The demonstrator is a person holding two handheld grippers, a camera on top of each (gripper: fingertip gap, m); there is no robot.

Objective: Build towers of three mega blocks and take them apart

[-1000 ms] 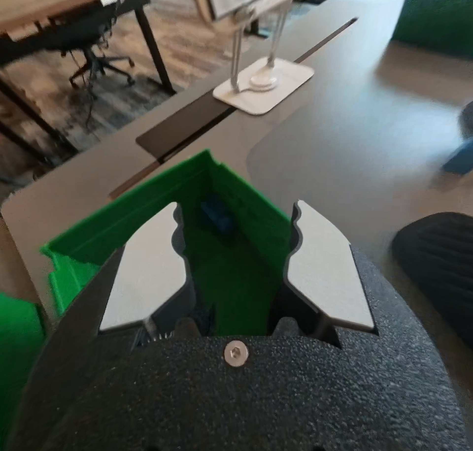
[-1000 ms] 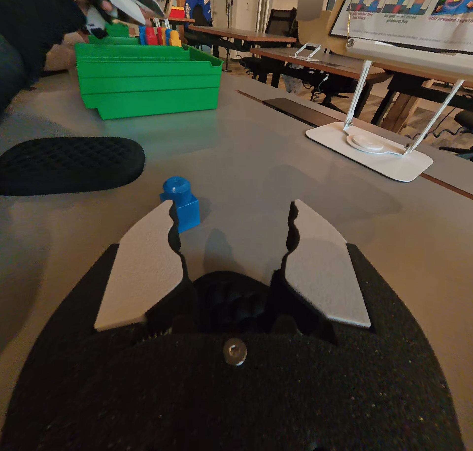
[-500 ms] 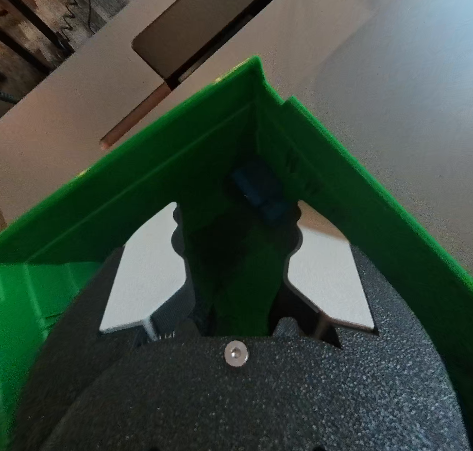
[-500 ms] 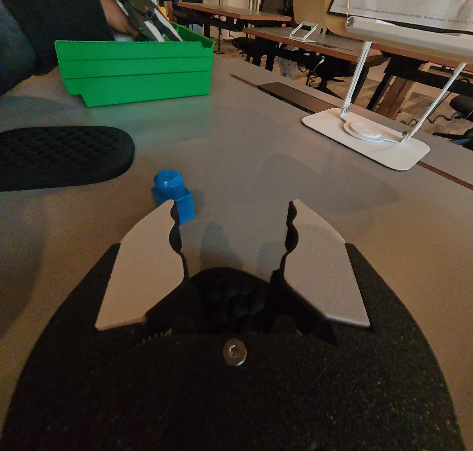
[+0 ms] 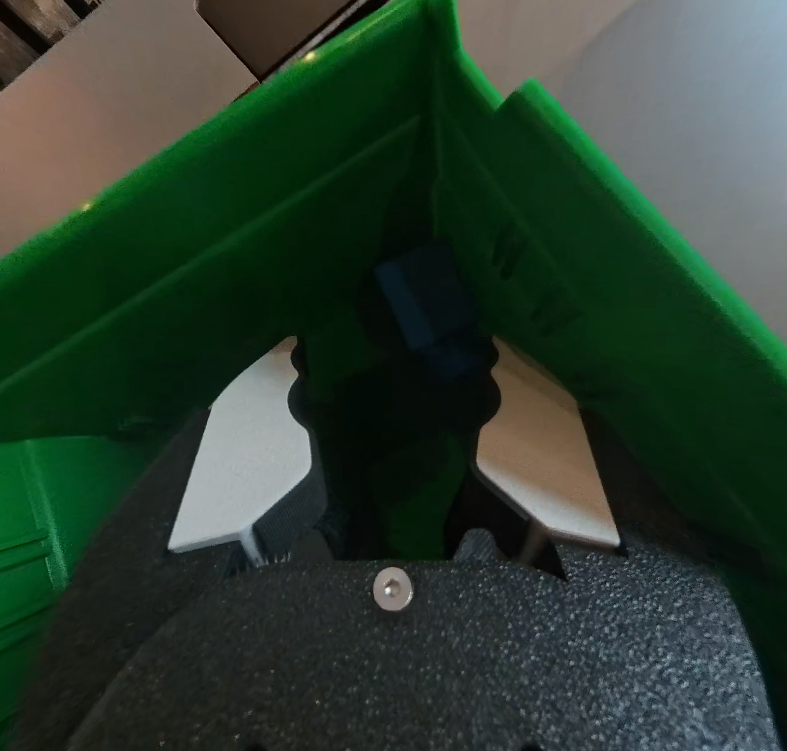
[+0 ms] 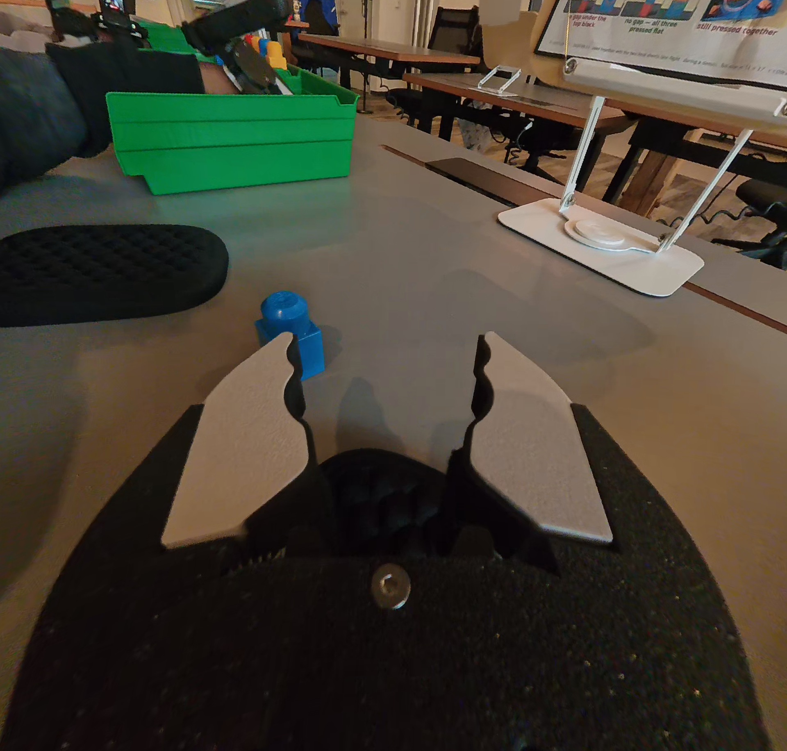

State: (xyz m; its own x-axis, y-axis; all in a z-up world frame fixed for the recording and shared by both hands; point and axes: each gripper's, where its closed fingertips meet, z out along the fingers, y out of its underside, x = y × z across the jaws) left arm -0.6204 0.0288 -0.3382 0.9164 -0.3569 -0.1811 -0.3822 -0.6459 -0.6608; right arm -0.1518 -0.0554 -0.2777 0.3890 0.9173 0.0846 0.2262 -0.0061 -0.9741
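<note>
Deeper into the green bin now, the left gripper holds its jaws wide and empty before a dark blue block in the corner, while the right gripper, equally agape, waits beside another blue block on the worktop.

Glossy plastic bin; smooth matt table.

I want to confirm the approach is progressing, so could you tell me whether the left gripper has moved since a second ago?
Yes. The left gripper has dropped forward into the green bin, whose corner walls now fill its view, closing on the blue block.
</note>
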